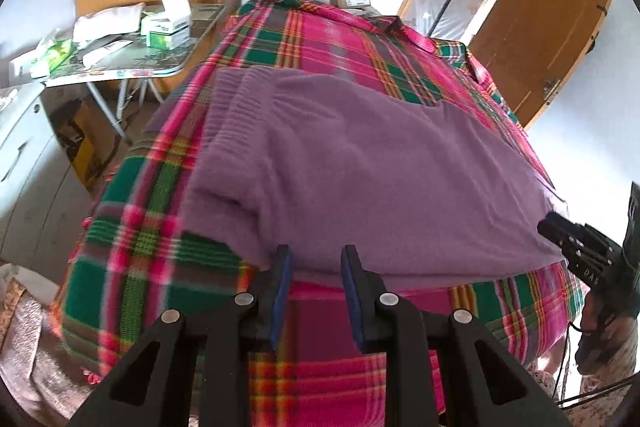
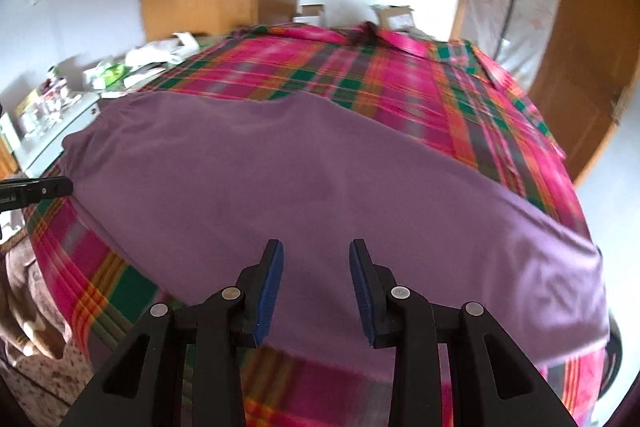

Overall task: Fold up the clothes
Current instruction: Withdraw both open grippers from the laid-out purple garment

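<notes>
The left gripper (image 1: 316, 259) was open and held nothing. Right past its tips lay the near edge of the purple sweater (image 1: 360, 163). The right gripper (image 2: 316, 259) was open too, hanging over the near part of the sweater, not pinching it. Out past both grippers the sweater lay spread flat on the plaid blanket (image 1: 320, 43), with a ribbed cuff far ahead and to the left of the left gripper. The sweater looked soft, thick and floppy, not slippery. I thought the best place to grab was the near edge, one gripper toward each corner.
</notes>
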`<control>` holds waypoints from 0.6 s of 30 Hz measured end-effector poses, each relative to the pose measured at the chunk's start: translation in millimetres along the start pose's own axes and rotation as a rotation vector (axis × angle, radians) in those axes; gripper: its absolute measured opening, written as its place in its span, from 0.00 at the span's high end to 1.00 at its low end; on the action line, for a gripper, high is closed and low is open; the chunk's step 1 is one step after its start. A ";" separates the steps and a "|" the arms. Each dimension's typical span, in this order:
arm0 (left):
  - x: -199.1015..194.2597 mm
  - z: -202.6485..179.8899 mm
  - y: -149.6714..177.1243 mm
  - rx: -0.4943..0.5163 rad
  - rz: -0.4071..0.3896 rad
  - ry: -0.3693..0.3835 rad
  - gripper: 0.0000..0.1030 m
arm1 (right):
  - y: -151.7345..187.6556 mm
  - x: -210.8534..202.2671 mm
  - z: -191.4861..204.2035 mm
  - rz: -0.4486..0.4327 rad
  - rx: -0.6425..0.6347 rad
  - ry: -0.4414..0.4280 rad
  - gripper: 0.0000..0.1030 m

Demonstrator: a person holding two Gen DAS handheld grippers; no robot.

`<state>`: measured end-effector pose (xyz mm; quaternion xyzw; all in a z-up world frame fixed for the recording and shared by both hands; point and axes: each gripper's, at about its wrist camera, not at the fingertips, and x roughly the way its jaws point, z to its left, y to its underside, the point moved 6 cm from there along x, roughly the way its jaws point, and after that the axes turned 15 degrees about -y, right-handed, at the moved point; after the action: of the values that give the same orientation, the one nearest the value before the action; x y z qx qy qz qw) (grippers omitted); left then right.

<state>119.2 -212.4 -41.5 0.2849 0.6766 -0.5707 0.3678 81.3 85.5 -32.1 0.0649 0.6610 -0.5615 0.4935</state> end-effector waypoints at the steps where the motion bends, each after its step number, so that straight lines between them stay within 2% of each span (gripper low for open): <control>1: -2.7 5.9 -2.4 -0.018 -0.012 -0.005 0.75 | -2.9 8.7 5.8 0.008 -0.002 -0.019 0.65; 4: -13.6 23.6 -15.4 -0.117 -0.069 0.057 0.75 | -11.5 34.4 23.5 0.032 -0.008 -0.075 0.65; 7: -14.3 32.6 -27.5 -0.175 -0.070 0.071 0.75 | -14.8 50.1 46.3 0.043 -0.036 -0.099 0.65; 11: -3.3 32.3 -31.7 -0.156 -0.046 0.041 0.75 | -10.8 61.4 73.4 0.069 -0.071 -0.150 0.65; 14: 4.1 34.3 -26.5 -0.140 -0.026 0.007 0.75 | -5.0 59.9 89.8 0.074 -0.107 -0.141 0.65; 18: 9.5 37.2 -21.8 -0.118 -0.015 -0.024 0.75 | -6.4 56.1 112.7 0.093 -0.155 -0.208 0.65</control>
<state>102.7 -253.3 -40.0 0.2507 0.7067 -0.5359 0.3879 114.2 -34.0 -55.2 -0.0012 0.6438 -0.4890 0.5885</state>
